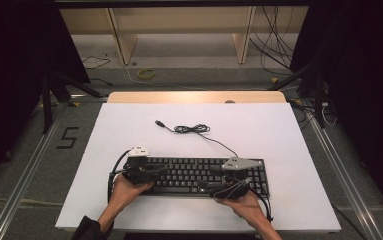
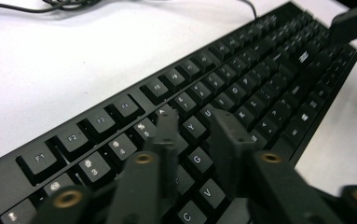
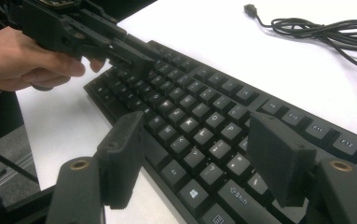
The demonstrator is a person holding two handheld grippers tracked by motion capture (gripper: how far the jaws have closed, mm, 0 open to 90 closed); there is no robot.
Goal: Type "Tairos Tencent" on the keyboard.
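A: We start with the flat black plastic computer keyboard (image 1: 199, 175). It lies on the near half of the white rectangular table top (image 1: 259, 130), long side across, close to the front edge.

B: And we see its thin black cable (image 1: 194, 129) run from the back edge to a small coil farther up the table, with the plug lying free beyond the coil.

A: We find the black left gripper (image 1: 151, 172) over the keyboard's left end, held in the person's left hand (image 1: 124, 192). In the left gripper view the jaws stand narrow, a small gap between them, and the fingertips (image 2: 167, 122) sit low over the letter keys around Y and G. Nothing lies between them. Whether the tips touch the keycaps we cannot tell.

B: We find the black right gripper (image 1: 229, 181), with its grey three-cornered plate on top, over the keyboard's right end, in the person's right hand (image 1: 246, 205). In the right gripper view its jaws stand wide apart above the keys near the Shift and Windows keys, and they grip nothing.

A: In that same view we also see the left hand and its gripper farther off, reaching over the far end of the keys.
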